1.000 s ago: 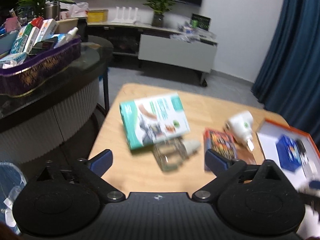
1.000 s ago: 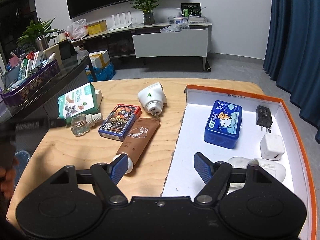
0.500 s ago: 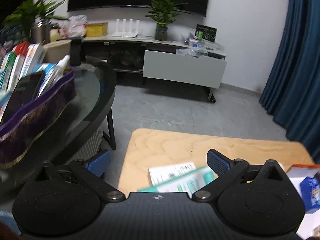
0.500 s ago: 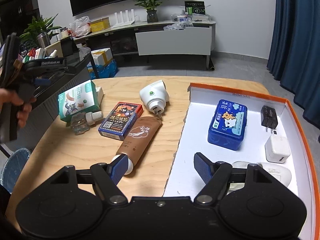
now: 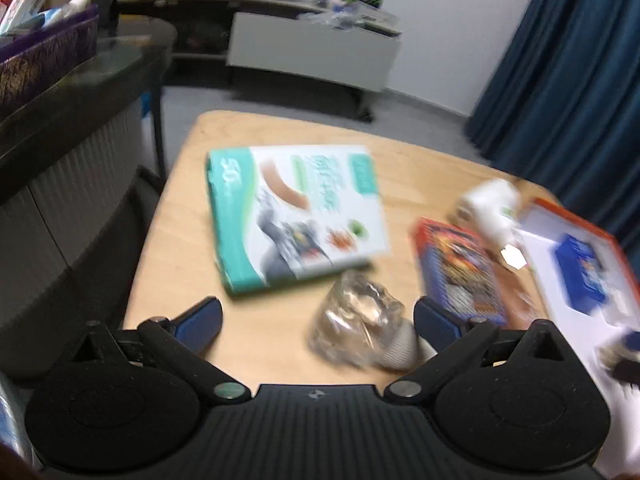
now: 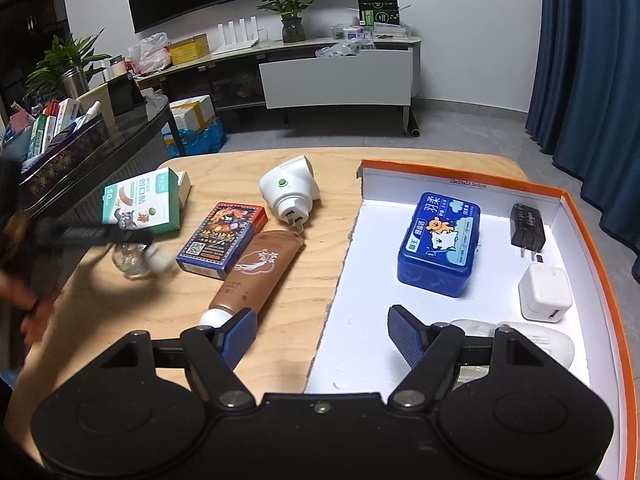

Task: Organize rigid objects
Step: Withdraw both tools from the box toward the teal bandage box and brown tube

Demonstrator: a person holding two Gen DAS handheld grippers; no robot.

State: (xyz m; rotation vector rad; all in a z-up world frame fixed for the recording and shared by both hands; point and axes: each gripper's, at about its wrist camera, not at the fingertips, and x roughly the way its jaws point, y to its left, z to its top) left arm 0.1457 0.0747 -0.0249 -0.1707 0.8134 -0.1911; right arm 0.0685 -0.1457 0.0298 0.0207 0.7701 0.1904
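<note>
Bare tabletop [image 6: 132, 312] lies before the open right claw [image 6: 322, 334] — tray rim [image 6: 340, 264] between.

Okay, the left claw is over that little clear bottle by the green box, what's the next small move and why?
Probably ease the left claw down and a touch to its right to center it on the clear bottle, then close. The claw is open and empty, the bottle sits off-center near one finger, and it lies loose on the wooden table, outside the orange-rimmed box.
</note>
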